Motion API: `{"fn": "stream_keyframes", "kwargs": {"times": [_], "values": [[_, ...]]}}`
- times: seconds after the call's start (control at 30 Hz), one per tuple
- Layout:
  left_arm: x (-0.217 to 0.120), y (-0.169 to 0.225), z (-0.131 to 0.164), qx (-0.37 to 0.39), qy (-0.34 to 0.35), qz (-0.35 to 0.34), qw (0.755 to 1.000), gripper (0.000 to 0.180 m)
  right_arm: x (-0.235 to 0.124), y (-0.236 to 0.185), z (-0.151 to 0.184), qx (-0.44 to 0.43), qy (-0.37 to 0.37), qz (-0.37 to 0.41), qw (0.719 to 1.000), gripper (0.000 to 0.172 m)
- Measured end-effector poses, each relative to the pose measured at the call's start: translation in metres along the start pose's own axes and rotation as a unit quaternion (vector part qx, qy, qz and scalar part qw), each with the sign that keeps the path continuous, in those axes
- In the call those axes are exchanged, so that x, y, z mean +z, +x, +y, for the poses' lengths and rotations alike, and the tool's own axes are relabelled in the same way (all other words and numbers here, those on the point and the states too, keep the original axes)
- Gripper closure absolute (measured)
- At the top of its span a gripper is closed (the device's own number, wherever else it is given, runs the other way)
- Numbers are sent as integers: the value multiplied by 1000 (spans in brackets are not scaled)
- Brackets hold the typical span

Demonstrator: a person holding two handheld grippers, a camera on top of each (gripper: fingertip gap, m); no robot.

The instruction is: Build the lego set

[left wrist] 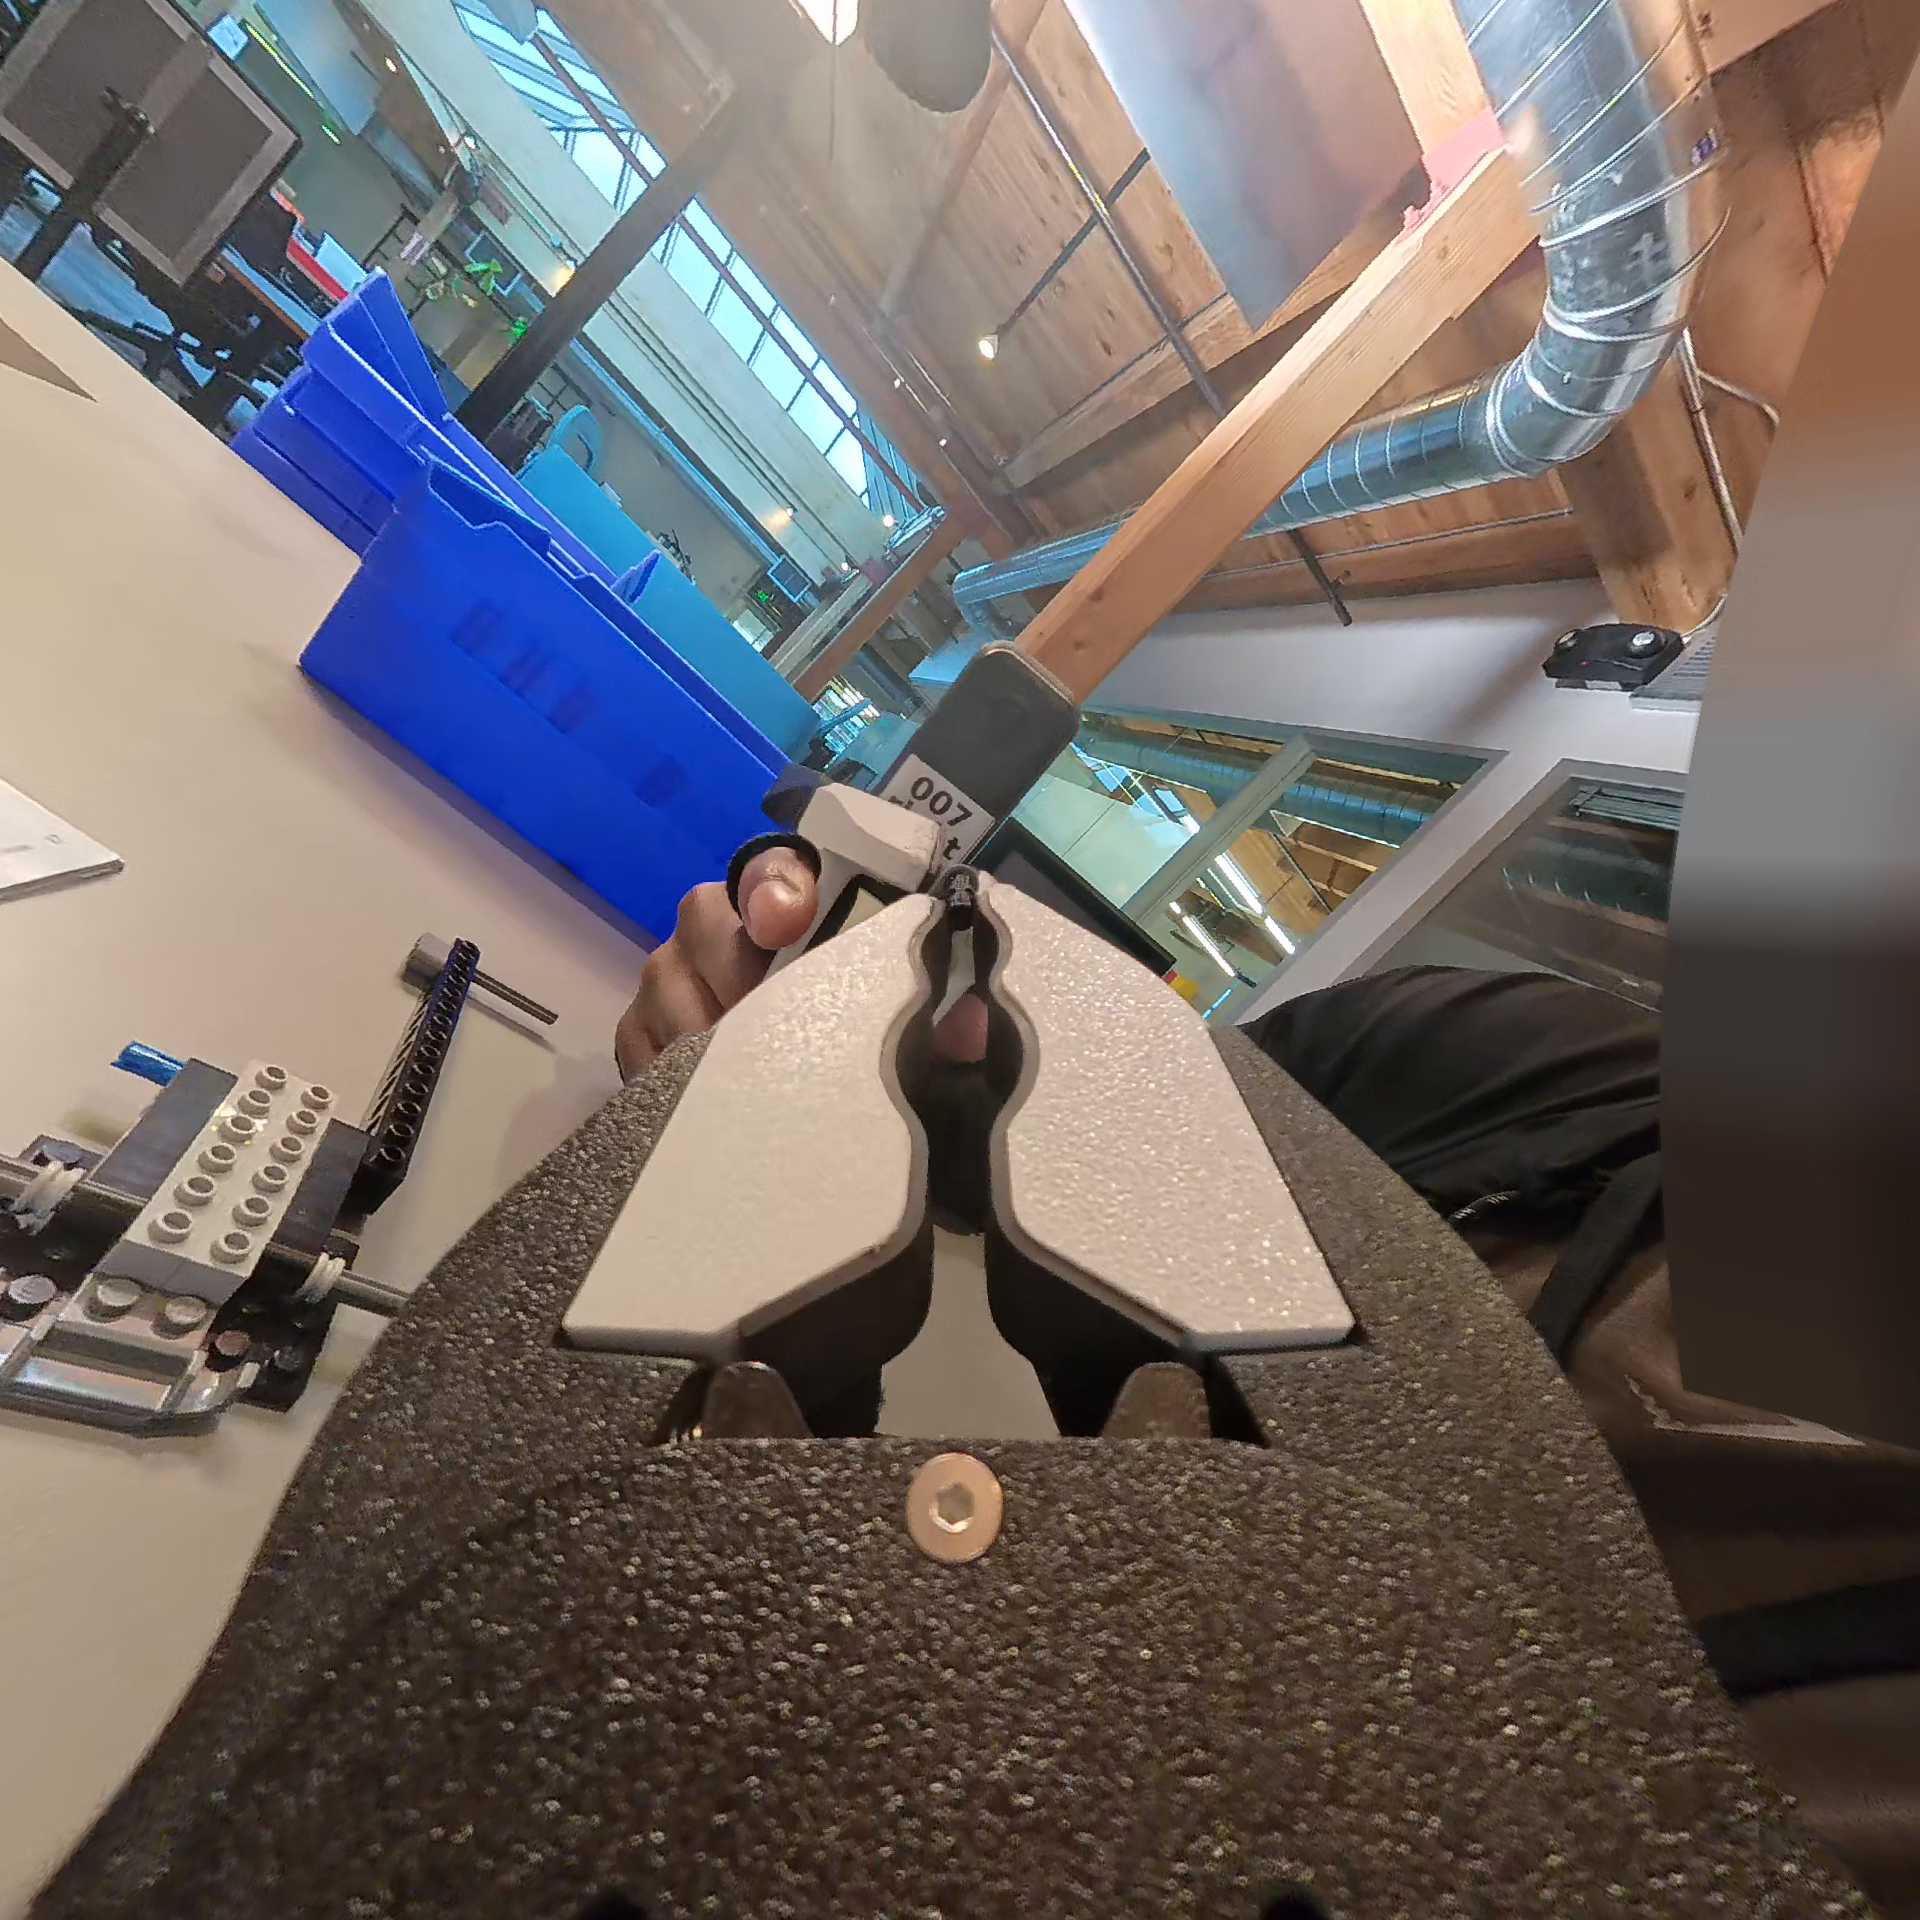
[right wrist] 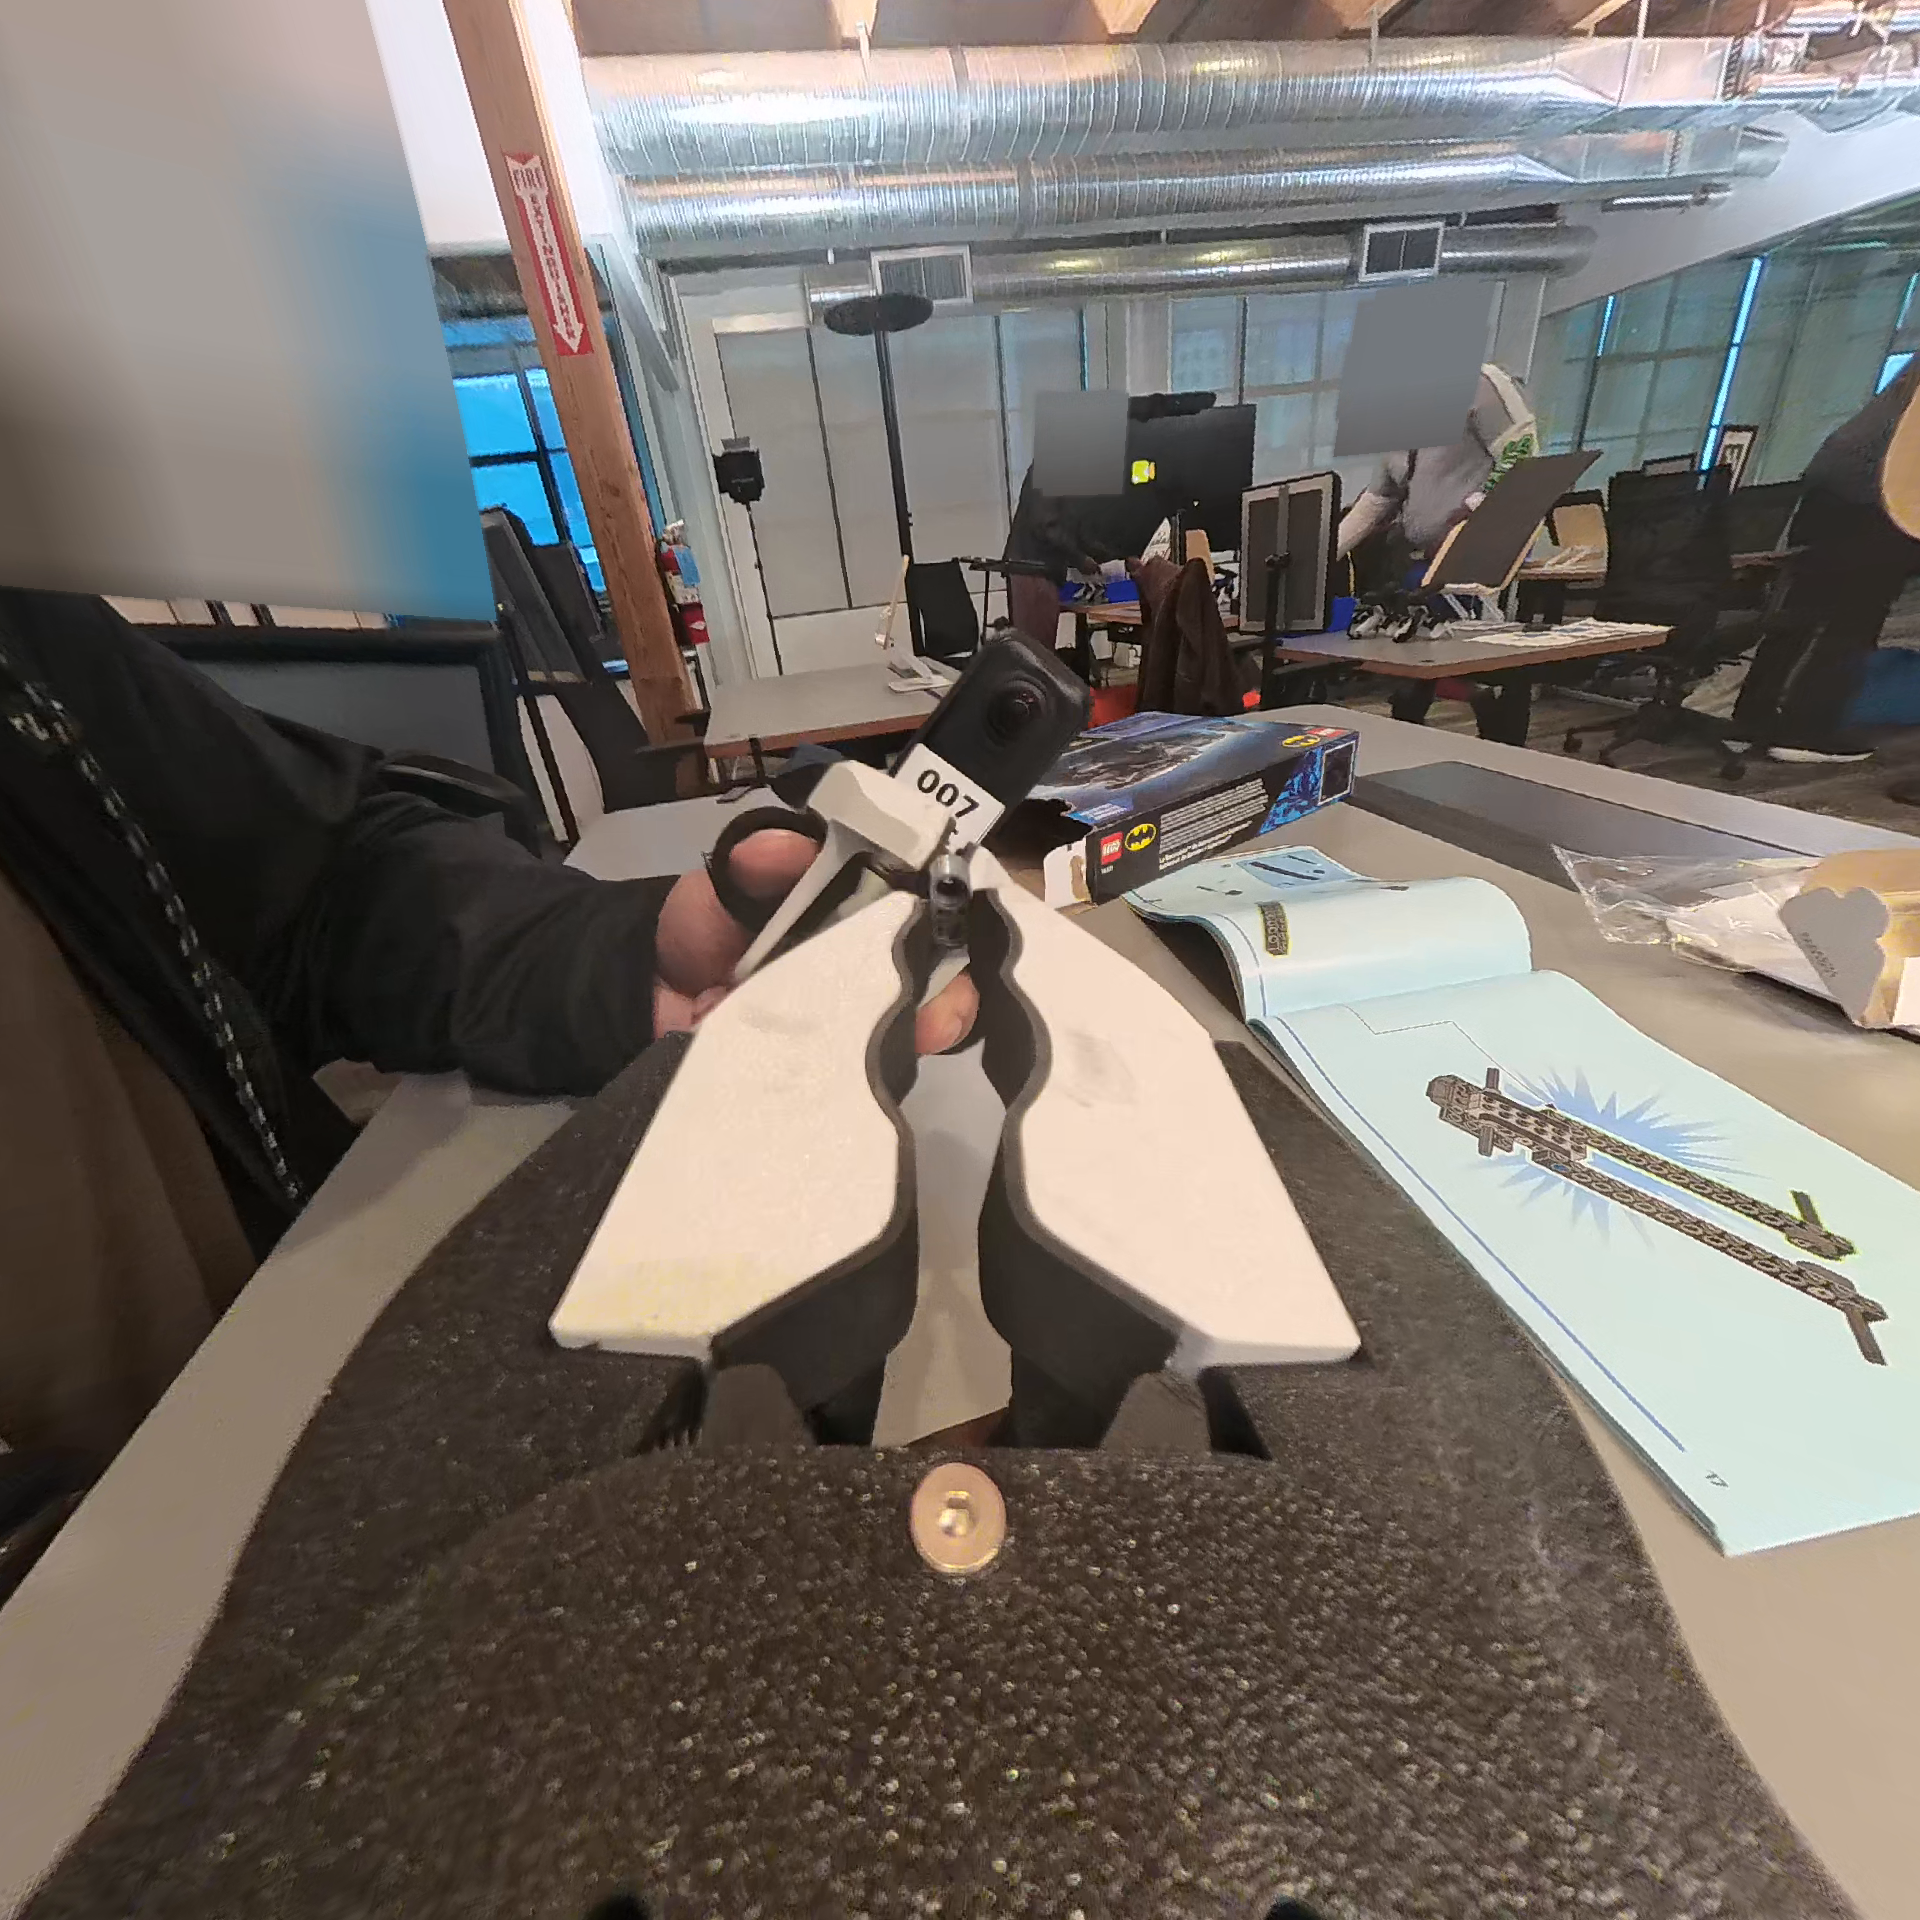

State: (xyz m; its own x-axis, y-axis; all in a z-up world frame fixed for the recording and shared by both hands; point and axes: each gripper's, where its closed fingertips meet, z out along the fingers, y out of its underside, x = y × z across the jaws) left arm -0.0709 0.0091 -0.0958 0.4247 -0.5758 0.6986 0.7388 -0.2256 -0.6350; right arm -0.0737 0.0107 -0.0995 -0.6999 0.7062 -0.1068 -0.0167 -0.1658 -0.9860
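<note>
Open workroom, ducting overhead. Your pale table carries blue bins, a printed box, an open booklet and a part-built brick assembly. You hold the tongs tip to tip above it. The left gripper is clenched on a small black piece, and the right gripper on a small grey tubular piece. Whether the pieces touch cannot be told.
</note>
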Motion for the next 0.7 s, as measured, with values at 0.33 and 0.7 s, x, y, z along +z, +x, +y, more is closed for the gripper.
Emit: {"fn": "stream_keyframes", "kwargs": {"times": [0.33,0.7], "values": [[-3,-6,7,5,-57,-39,998,177,-1,2,9,-53,-49,17,997,165],[-10,-11,17,37,-123,-65,990,177,-2,-2,19,-68,-90,5,994,164]]}}
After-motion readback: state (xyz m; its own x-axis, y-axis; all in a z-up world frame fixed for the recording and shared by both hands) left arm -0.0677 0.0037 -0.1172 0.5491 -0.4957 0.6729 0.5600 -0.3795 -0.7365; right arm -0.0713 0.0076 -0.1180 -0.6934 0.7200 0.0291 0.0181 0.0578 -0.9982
